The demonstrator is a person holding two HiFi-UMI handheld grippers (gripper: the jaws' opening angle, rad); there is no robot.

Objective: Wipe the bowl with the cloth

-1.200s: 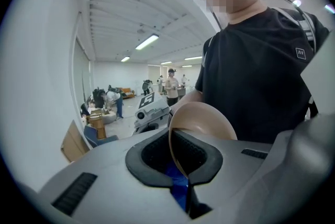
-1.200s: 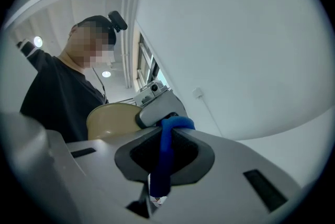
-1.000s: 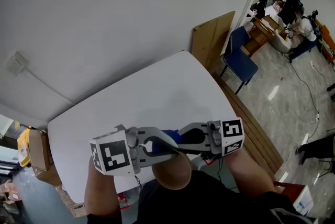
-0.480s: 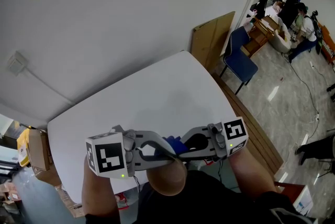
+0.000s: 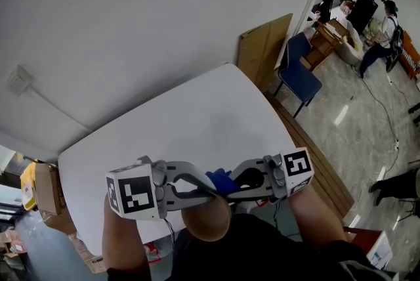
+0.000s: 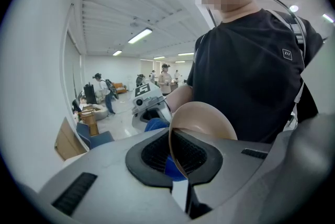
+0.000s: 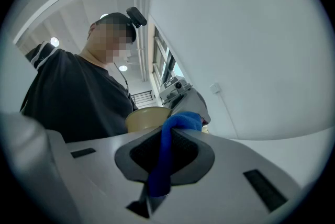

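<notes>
I hold a tan bowl (image 5: 207, 219) in the air close to the person's chest, over the near edge of the white table (image 5: 190, 122). My left gripper (image 5: 202, 190) is shut on the bowl's rim; in the left gripper view the thin rim (image 6: 172, 139) runs between the pads. My right gripper (image 5: 231, 185) faces it from the right and is shut on a blue cloth (image 5: 220, 179). The cloth (image 7: 168, 149) hangs out of the jaws as a folded strip, its bunched top right against the bowl (image 7: 146, 117). The bowl's inside is mostly hidden.
The table top carries nothing. Beyond its far right corner stand a wooden board (image 5: 264, 46) against the wall and a blue chair (image 5: 300, 73). Cardboard boxes (image 5: 47, 188) sit on the floor at the left. People work at a desk (image 5: 341, 30) far right.
The right gripper has edged a little further in with the cloth, which shows more between the two grippers. The left gripper and bowl have shifted slightly left.
</notes>
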